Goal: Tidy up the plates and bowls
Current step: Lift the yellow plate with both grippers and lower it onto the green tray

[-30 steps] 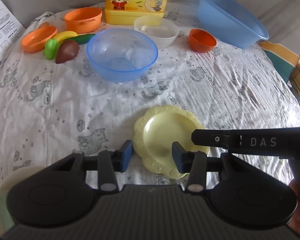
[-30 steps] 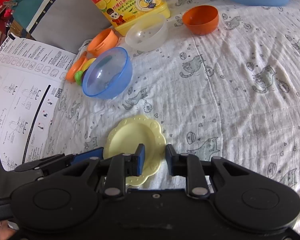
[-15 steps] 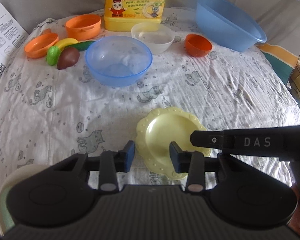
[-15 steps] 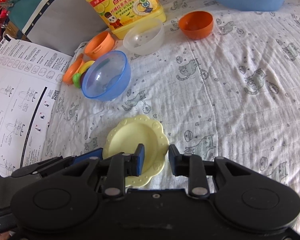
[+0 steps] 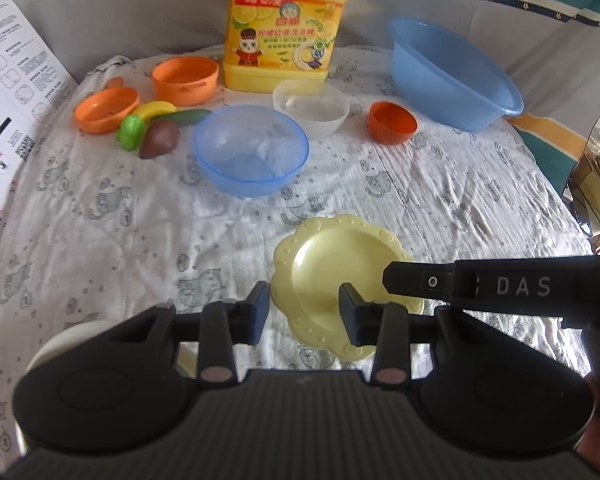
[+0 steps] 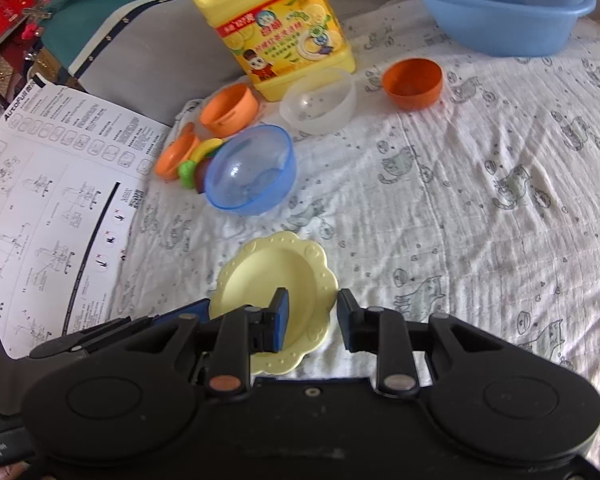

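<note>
You see a glossy plastic yellow plate (image 5: 332, 256) on wrinkled matt cloth (image 5: 100, 240); the blue bowl (image 5: 251, 154) is translucent plastic.

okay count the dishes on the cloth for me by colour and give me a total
Orange: 3
Blue: 2, bowl and basin
Clear: 1
Yellow: 1 plate
Total: 7
</note>
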A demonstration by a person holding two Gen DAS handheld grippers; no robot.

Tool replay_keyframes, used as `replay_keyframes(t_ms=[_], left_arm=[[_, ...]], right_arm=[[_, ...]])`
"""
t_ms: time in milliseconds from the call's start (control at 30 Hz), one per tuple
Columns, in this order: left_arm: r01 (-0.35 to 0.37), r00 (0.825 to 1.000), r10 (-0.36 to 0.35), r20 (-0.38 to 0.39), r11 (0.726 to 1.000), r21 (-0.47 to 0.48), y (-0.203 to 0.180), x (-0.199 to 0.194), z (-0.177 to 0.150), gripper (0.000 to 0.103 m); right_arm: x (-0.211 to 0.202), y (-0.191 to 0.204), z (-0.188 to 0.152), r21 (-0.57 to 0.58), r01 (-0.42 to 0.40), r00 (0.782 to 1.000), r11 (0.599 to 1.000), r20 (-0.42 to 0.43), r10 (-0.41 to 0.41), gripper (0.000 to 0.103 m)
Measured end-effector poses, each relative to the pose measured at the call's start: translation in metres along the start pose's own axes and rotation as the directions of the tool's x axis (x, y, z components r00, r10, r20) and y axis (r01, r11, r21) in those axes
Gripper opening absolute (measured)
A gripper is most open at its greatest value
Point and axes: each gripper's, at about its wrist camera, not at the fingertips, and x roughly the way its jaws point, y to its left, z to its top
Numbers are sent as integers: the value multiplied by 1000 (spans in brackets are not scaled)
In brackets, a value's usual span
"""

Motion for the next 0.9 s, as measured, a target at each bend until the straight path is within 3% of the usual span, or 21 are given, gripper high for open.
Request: replay_keyframes(t_ms=[400,900], left_arm=[[-42,998,44,49,998,-39,22,-46,-12,37],[-104,992,111,55,987,-122,83,-87,-48,37]], right_arm=[[-16,46,-9,-83,-28,1000,996,-3,28,27],[6,122,-36,-214,-83,992,973,-107,61,27]])
